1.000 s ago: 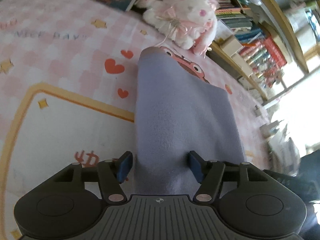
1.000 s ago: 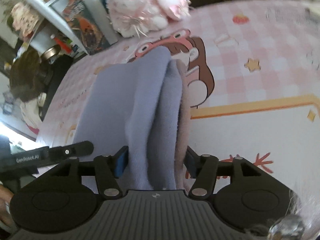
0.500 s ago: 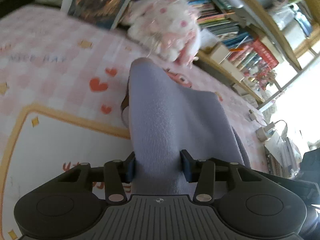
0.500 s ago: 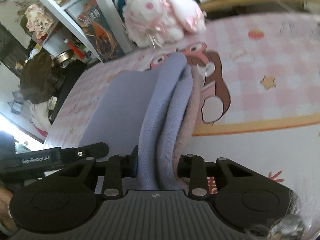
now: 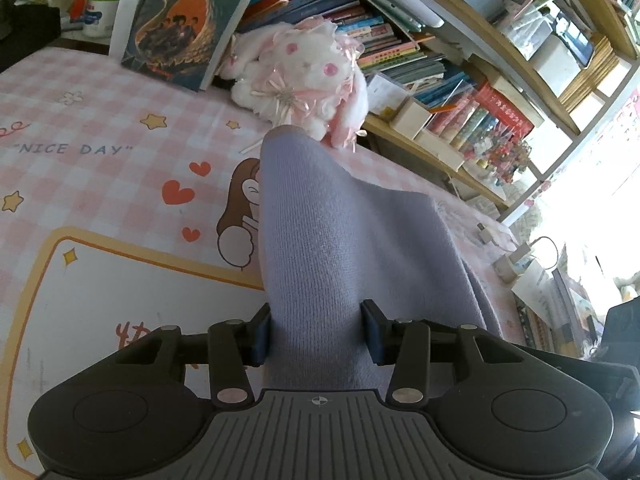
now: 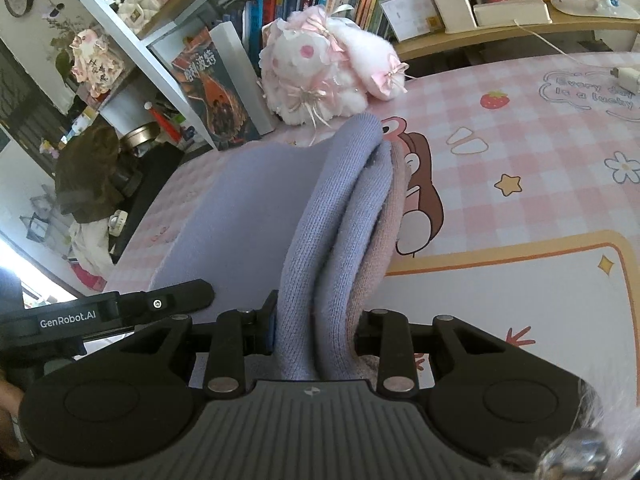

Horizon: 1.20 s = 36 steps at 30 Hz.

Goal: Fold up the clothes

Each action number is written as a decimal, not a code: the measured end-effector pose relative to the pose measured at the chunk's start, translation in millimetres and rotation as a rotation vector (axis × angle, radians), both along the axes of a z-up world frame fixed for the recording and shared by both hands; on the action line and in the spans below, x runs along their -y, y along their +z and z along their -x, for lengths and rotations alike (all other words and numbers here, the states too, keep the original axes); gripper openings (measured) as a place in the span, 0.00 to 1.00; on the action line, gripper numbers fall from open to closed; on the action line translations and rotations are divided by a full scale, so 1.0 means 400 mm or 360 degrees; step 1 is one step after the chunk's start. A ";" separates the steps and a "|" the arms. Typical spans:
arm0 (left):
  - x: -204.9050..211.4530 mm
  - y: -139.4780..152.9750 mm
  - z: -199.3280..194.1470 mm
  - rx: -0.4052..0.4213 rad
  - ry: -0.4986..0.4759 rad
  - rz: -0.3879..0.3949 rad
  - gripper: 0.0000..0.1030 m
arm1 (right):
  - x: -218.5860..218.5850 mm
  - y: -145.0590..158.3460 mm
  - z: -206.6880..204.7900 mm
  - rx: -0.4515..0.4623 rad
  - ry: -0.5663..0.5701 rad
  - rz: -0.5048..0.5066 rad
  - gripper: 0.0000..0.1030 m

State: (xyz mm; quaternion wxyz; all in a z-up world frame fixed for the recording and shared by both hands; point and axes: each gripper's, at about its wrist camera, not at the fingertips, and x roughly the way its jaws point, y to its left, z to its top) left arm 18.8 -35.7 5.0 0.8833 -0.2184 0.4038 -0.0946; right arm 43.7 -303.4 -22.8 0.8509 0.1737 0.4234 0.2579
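A lavender knitted garment (image 5: pixel 340 240) is held up off the pink cartoon table mat (image 5: pixel 100 152), stretched between both grippers. My left gripper (image 5: pixel 316 334) is shut on one end of it, the cloth bunched between the blue pads. My right gripper (image 6: pixel 316 328) is shut on the other end, where several folded layers (image 6: pixel 340 216) show, one pinkish. The garment's far fold hangs near the plush toy. The left gripper's arm (image 6: pixel 120 308) shows at the left of the right wrist view.
A white and pink plush rabbit (image 5: pixel 304 68) sits at the mat's far edge, beside a leaning book (image 5: pixel 188 20). Bookshelves (image 5: pixel 420 60) full of books stand behind. A charger and cable (image 6: pixel 624 74) lie at the far right. Clutter (image 6: pixel 96 168) stands left of the table.
Both grippers closed onto the garment and lifted it. The views tilted upward, so the plush rabbit and shelves now fill more of the frame.
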 end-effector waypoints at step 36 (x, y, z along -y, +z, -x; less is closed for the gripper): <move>-0.006 -0.001 0.023 0.0022 -0.0098 0.0057 0.43 | 0.015 0.032 0.065 0.0064 -0.0060 0.0036 0.28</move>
